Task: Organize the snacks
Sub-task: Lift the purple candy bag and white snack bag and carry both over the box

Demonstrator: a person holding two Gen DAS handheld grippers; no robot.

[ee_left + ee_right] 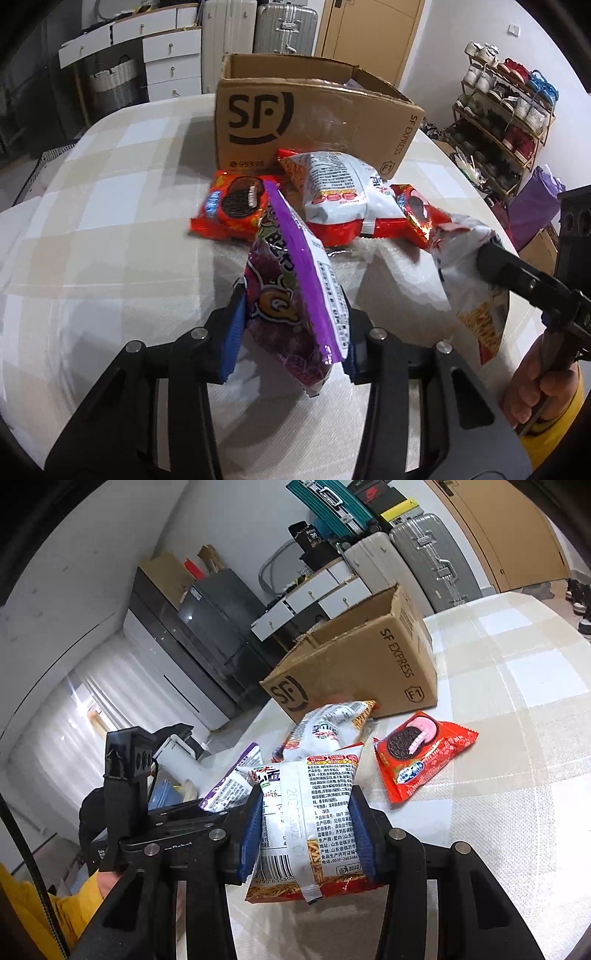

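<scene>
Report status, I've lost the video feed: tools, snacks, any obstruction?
Left tool shut on purple snack bag. Right tool shut on noodle snack bag. Cardboard box open ahead; path unobstructed.

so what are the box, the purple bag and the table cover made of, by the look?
Box: brown corrugated cardboard, matte; fluted torn edge shows along the rim.
Purple bag, held in the left claw: thin plastic film, glossy, with glare and creases.
Table cover: looks like soft checked fabric, matte; could be coated, hard to tell.
</scene>
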